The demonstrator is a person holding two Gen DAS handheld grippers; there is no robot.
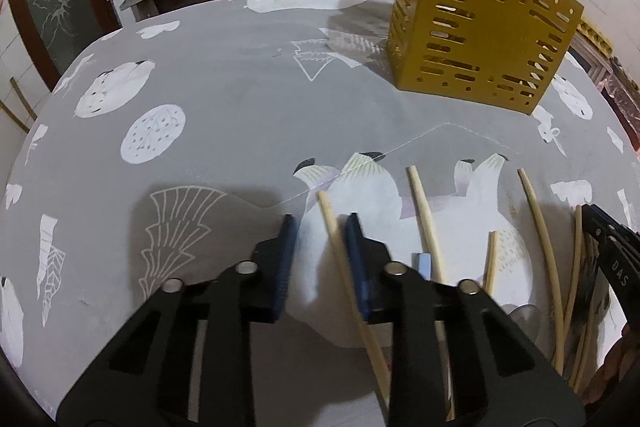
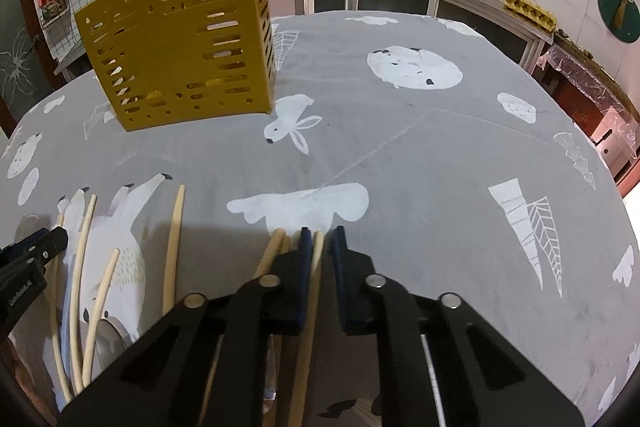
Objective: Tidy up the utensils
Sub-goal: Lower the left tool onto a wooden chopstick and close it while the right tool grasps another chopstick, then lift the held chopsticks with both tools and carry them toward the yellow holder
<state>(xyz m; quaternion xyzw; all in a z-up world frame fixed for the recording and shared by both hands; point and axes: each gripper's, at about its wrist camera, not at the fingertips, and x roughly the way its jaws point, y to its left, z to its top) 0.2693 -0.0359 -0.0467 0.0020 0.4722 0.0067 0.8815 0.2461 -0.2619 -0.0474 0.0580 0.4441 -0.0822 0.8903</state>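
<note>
Over tablecloth (image 1: 240, 99), both grippers tilt down: left (image 1: 320, 227) apart round chopstick (image 1: 340, 255), right (image 2: 322, 239) clamped on chopstick (image 2: 316, 267).

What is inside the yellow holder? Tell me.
Through the slots of the yellow holder only light and bare yellow walls show, no chopsticks. Its open top faces away from both cameras, so the bottom of the inside stays hidden.

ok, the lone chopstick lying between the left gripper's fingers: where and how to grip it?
Grip the chopstick along its shaft, a little behind the far tip, coming down from above. It lies flat on the tablecloth and runs lengthwise between the left gripper's fingers, so the pads close across its thin width. Neighbouring chopsticks lie clear to the side.
</note>
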